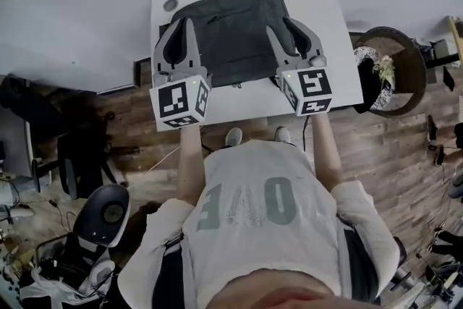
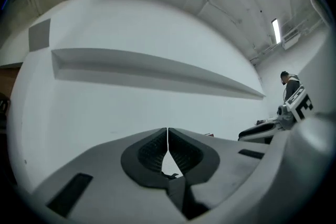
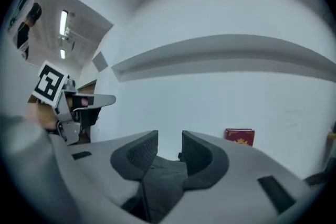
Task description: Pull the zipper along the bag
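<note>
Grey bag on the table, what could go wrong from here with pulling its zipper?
The left hand-held gripper is shut on nothing and holds no part of the grey bag, so the bag may slide on the white table once the zipper is tugged. The right hand-held gripper has its jaws apart over plain bag fabric, with no zipper pull visible between them, so it might pinch cloth instead.

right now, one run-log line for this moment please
left hand-held gripper: shut, empty | right hand-held gripper: open, over dark grey fabric bag | bag: lying on white table
</note>
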